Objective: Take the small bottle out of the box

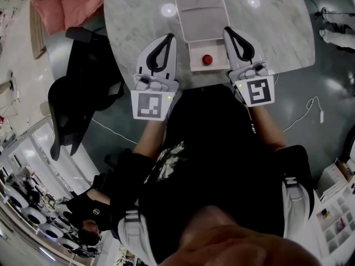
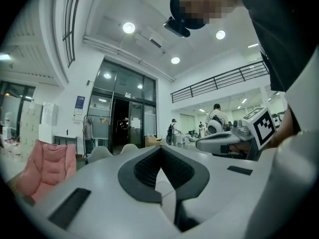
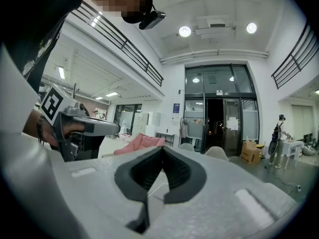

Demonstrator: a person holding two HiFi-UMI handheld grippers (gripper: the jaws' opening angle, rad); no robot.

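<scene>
Torso, black shirt: fills the lower head view, the person standing close at the table's near edge, forearms reaching forward.

Marker cubes, two: left (image 1: 150, 104) and right (image 1: 259, 91), each at the rear of its gripper, faces turned up toward the head camera.

Left gripper (image 1: 169, 36): level, over the table edge, just left of the box. Jaws pressed together at the tips, nothing between them. Its own view shows only the hall beyond.

Right gripper (image 1: 227, 31): level, mirrored just right of the box, jaws likewise closed and empty. The two flank the box evenly, which reads as a ready stance before the reach and not a grip.

Box (image 1: 194, 64): white, between the grippers and near the table edge. Already open, with what looks like its lid (image 1: 201, 15) folded back flat away from the person, so the inside is clear from above.

Bottle (image 1: 207, 59): small, seen as a red round top, standing inside the box. Untouched, and neither gripper is over it. Jaws would have to spread before either could take it.

Table (image 1: 133, 15): pale marble, rounded.

Black chair (image 1: 83, 93): left of the table, pushed aside.

Pink chair (image 1: 64, 1): far left, well apart.
</scene>
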